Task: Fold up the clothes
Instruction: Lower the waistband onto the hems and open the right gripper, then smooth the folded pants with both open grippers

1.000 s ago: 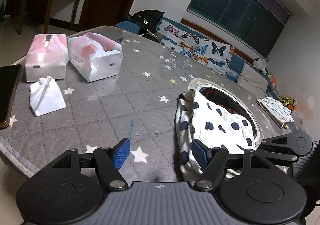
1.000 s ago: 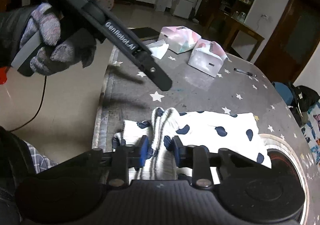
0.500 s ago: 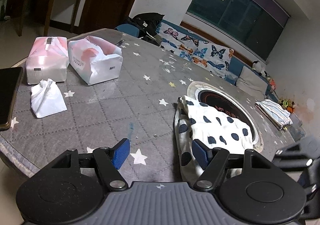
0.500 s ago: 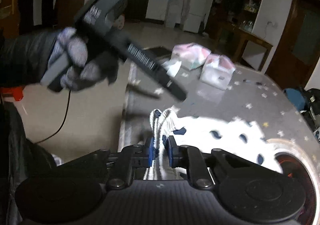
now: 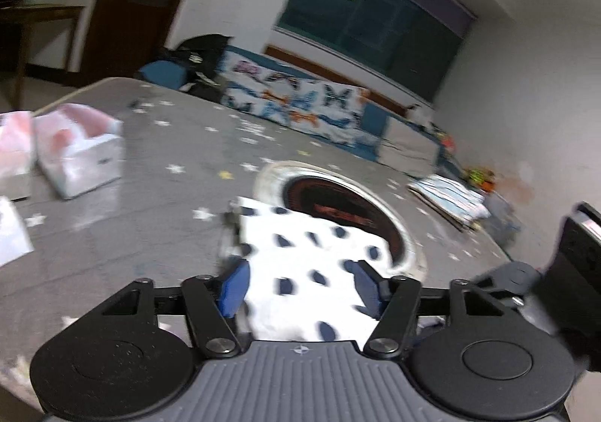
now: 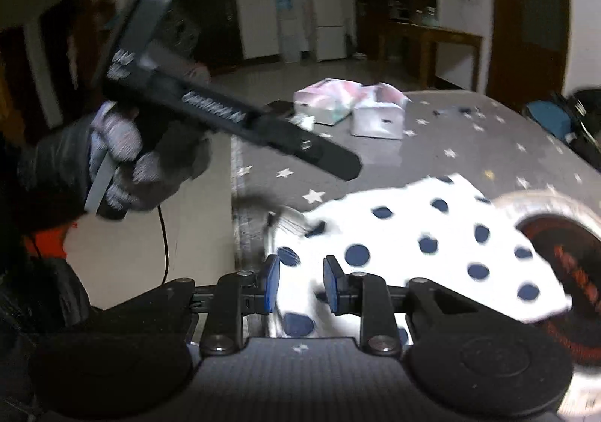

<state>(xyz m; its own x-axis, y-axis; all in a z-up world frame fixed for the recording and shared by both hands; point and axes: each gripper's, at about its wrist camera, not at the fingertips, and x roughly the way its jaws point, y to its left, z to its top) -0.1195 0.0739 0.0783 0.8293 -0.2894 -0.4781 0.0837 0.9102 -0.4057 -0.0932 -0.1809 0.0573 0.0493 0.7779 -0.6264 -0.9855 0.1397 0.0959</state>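
A white garment with dark blue dots (image 5: 311, 245) lies on the grey star-patterned table (image 5: 150, 204), partly over a round inset opening (image 5: 338, 204). My left gripper (image 5: 299, 287) hangs over its near end. The jaws are closing with the cloth between the blue pads, and the blur hides any contact. In the right wrist view the garment (image 6: 432, 226) spreads flat to the right. My right gripper (image 6: 302, 285) is at its left end, jaws opening, with white cloth still between the pads. A gloved hand (image 6: 124, 159) holds the left gripper's body (image 6: 210, 110) above the table's left edge.
Two pink-and-white tissue packs (image 5: 79, 151) stand at the far left of the table, also seen as tissue packs (image 6: 379, 114). A folded striped cloth (image 5: 450, 196) lies at the far right edge. A butterfly-print sofa (image 5: 293, 106) is behind. The table edge (image 6: 236, 196) is close.
The left gripper slid right over the garment and its jaws narrowed. The right gripper, pinched on an upright fold before, has widened, and the fold has dropped flatter. Both views have tilted.
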